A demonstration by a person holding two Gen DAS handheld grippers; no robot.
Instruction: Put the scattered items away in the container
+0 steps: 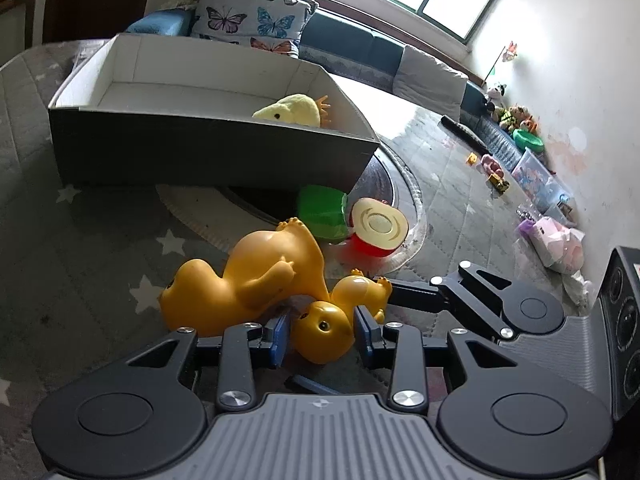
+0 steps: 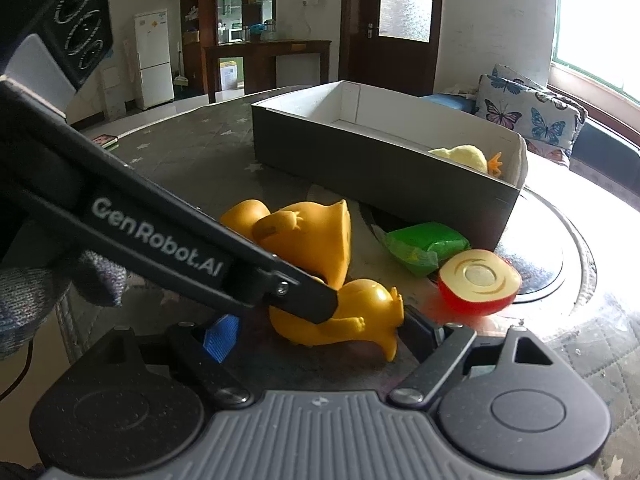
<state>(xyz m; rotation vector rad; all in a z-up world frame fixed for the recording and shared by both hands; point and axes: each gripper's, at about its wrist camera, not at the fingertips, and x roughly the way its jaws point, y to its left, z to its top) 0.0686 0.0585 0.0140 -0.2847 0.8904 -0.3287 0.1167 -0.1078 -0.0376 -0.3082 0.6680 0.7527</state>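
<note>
A small orange toy duck (image 1: pixel 326 330) lies on the mat between the blue pads of my left gripper (image 1: pixel 322 330), which touch its head. My right gripper (image 2: pixel 320 328) straddles the same small duck's body (image 2: pixel 360 312), jaws open wide around it; my left gripper's finger crosses in front. A large orange toy duck (image 1: pixel 248 280) lies on its side just behind. A green packet (image 1: pixel 324 212) and a red half-apple toy (image 1: pixel 378 226) lie near the grey box (image 1: pixel 200 148), which holds a yellow plush chick (image 1: pixel 294 110).
The box stands on a grey star-patterned mat (image 1: pixel 100 240) over a round table. A sofa with butterfly cushions (image 1: pixel 248 16) is behind. Toys and storage bins (image 1: pixel 532 172) line the far wall. A speaker (image 1: pixel 624 320) is at right.
</note>
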